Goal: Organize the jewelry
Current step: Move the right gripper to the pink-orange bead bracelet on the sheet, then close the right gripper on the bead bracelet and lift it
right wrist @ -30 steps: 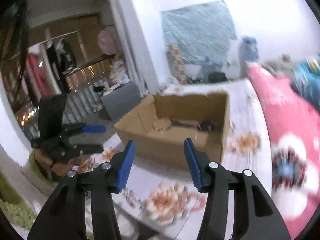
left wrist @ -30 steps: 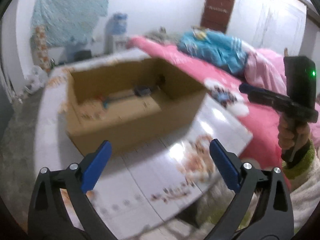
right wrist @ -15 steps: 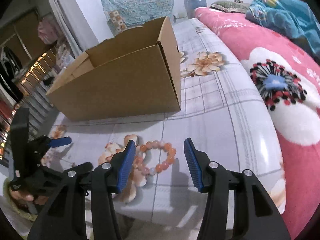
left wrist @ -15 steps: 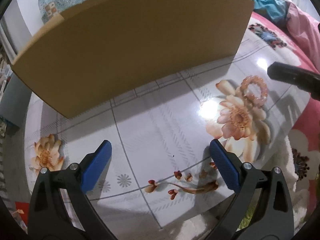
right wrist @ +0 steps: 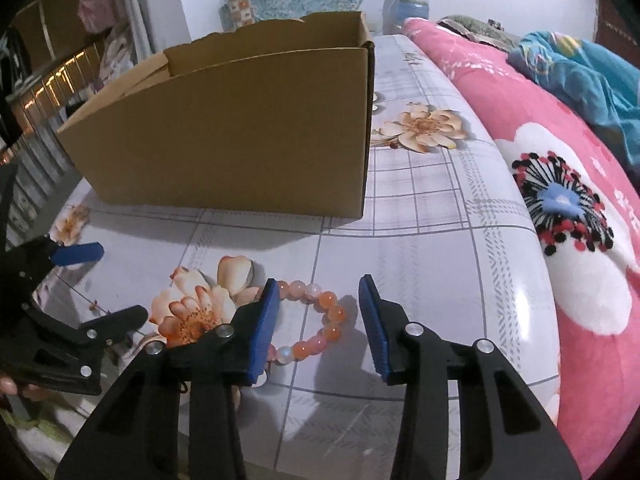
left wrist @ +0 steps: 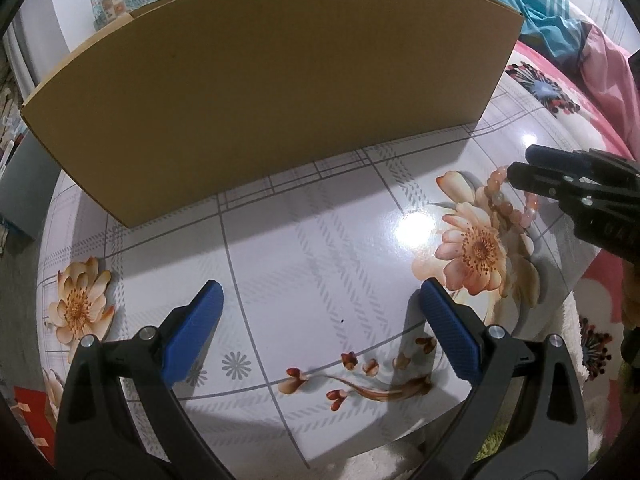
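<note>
A pink and orange bead bracelet (right wrist: 320, 324) lies on the flowered white table (right wrist: 420, 248), in front of an open cardboard box (right wrist: 240, 140). My right gripper (right wrist: 318, 312) is open and low over the table, its fingers on either side of the bracelet's right half, not closed on it. In the left wrist view the bracelet (left wrist: 504, 200) sits at the right, partly under the right gripper (left wrist: 520, 166). My left gripper (left wrist: 320, 312) is open and empty, above the table in front of the box's (left wrist: 264, 80) long side.
A bed with a pink flowered blanket (right wrist: 580, 200) runs along the table's right side, with blue cloth (right wrist: 580, 76) on it. The box wall hides what is inside. The table's near edge (left wrist: 360, 440) is close below the left gripper.
Both grippers have dropped from above the box to low over the table. The right gripper has moved forward so its open fingers now straddle the bracelet.
</note>
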The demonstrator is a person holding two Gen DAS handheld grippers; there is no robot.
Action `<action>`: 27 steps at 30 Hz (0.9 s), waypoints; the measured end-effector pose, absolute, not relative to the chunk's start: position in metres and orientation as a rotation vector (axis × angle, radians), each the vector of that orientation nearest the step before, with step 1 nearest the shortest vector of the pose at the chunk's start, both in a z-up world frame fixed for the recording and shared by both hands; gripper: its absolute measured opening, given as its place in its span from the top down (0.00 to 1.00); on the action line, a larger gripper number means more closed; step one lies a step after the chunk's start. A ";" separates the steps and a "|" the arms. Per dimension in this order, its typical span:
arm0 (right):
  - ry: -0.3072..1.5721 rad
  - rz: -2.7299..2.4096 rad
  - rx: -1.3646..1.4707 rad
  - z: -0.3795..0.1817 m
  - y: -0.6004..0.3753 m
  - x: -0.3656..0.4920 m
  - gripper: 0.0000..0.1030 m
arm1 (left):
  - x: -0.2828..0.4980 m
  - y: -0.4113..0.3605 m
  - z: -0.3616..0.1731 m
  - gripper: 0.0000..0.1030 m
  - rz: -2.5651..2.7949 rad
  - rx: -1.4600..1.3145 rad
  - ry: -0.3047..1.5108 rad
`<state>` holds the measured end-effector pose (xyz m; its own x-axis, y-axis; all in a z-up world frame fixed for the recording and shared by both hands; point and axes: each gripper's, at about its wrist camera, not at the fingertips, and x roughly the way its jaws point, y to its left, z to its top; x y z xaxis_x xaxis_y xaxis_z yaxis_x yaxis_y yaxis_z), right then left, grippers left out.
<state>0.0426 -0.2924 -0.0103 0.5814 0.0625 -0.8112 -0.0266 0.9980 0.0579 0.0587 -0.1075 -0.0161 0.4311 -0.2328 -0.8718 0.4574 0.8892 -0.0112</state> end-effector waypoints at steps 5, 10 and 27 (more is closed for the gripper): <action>0.973 0.042 0.037 -0.016 -0.292 0.043 0.64 | 0.056 -0.110 -0.017 0.07 -0.436 0.240 1.032; 0.979 0.047 0.043 -0.018 -0.289 0.041 0.68 | 0.056 -0.107 -0.017 0.07 -0.437 0.239 1.031; 0.983 0.254 0.207 -0.019 -0.267 0.036 0.72 | 0.048 -0.100 -0.017 0.07 -0.511 0.269 0.981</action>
<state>0.0363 -0.2674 -0.0188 0.5293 0.3039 -0.7922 -0.1181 0.9509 0.2859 0.0485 -0.1001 -0.0170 0.4517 -0.2894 -0.8439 0.5256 0.8507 -0.0104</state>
